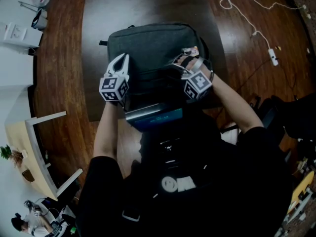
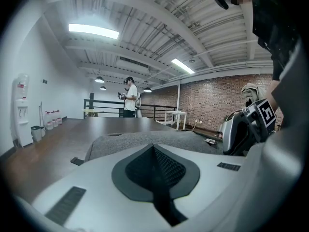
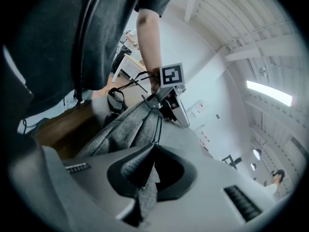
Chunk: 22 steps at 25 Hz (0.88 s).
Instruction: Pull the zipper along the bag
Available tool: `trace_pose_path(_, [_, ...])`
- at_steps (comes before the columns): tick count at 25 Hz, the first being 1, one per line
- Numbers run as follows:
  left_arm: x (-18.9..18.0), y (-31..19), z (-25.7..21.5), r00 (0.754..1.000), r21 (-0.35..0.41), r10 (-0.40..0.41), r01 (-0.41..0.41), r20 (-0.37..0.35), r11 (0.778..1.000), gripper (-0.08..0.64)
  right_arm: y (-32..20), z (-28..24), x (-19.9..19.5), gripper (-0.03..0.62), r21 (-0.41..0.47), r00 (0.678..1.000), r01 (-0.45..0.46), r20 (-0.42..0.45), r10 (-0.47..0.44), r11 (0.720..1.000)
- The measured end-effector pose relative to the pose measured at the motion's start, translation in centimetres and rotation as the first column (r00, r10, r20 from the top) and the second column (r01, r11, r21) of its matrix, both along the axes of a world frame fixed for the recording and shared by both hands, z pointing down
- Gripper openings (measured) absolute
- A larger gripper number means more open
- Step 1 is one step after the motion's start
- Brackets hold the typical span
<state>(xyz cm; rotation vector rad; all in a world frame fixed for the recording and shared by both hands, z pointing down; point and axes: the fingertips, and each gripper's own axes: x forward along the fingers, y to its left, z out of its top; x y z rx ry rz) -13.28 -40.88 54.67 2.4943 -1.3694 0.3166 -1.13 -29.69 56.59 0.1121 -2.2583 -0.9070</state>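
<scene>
bag [image 1: 148,41] | dk grey fabric, flat on table [image 1: 98,28] | R gripper [image 3: 151,151] pinching its fabric

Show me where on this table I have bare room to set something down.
Widest bare patch: the table beyond the bag. A narrower strip runs between the bag and the table's left edge. Crowded: the near side, where the left gripper and right gripper are over the bag.

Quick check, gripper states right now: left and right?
Left gripper: closed, nothing visible between its jaws.
Right gripper: closed on a grey fabric tab of the bag.
</scene>
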Motion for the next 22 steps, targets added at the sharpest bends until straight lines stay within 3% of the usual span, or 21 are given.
trace_pose_path(22, [0.3, -0.2, 0.4, 0.999, -0.025, 0.042, -0.042, 0.005, 0.999, 0.005, -0.5, 0.6, 2.6, 0.014, 0.017, 0.999, -0.034, -0.008, 0.034, 0.999])
